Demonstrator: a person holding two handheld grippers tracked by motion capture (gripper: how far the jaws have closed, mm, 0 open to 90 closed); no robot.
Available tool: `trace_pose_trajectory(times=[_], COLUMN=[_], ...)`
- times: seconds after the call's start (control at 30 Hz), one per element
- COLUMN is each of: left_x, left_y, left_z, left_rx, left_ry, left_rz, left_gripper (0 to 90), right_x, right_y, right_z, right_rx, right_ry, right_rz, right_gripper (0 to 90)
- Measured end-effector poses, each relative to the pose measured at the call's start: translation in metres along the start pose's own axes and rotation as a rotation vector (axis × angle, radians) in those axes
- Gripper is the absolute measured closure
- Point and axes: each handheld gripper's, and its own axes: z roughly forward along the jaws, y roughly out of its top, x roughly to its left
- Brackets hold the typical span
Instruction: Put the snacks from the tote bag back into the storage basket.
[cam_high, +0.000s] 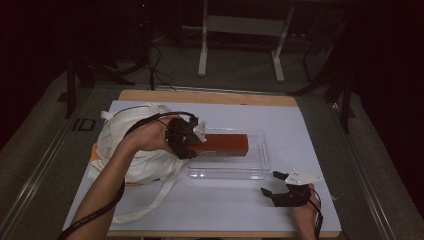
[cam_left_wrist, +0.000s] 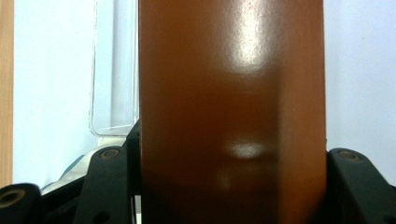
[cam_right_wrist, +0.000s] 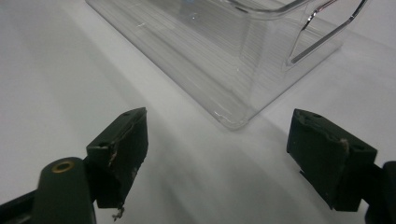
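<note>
One orange-brown box (cam_high: 222, 143), long and rectangular. It is clamped at its near end in the left gripper (cam_high: 186, 141), jaws narrow and pressed against its two long sides. From that gripper the box runs straight ahead, lying lengthwise over the clear plastic bin (cam_high: 252, 167); whether it rests on the bin floor cannot be told.

One clear plastic bin, open-topped, directly ahead of and under the left gripper's load. It is also ahead of the right gripper (cam_high: 279, 183), near but apart from it.

One white cloth bag (cam_high: 125, 145), crumpled, with long straps. It lies behind and beneath the left hand (cam_high: 150, 135).

One white sheet (cam_high: 300, 130) covering one wooden table (cam_high: 210, 96).

Two grippers, one per hand. The right gripper has jaws wide apart, nothing between them, and sits low over the sheet at the near side of the bin.

Left gripper view: the box's glossy face (cam_left_wrist: 231, 107) fills the space between the two jaws, with a bin corner (cam_left_wrist: 112, 84) to its left and a strip of the wooden table at the far left edge. The high view shows none of that gloss or jaw contact so closely.

Right gripper view: the bin's corner (cam_right_wrist: 233, 93) and a handle-like cut-out in its wall, plus both black pads (cam_right_wrist: 123, 154) standing clear of it. The cut-out is not legible from above.
</note>
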Motion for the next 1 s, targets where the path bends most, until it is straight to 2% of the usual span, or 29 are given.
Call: trace_pose_trajectory(times=[0.4,0.67,1.0], left_x=[0.0,-0.005,-0.006], left_y=[0.001,0.003,0.006], left_z=[0.011,0.013,0.021], left_rx=[0.031,0.047,0.068], left_ry=[-0.022,-0.03,-0.053], left_rz=[0.009,0.039,0.042], left_gripper=[43.2,43.2,42.9], right_x=[0.0,0.0,0.0], right_y=[0.0,0.0,0.0], right_z=[0.0,0.0,0.0], right_rx=[0.002,0.002,0.001], right_ry=[0.002,0.001,0.002], right_rz=[0.001,0.001,0.002], right_gripper=[20.4,20.4,20.4])
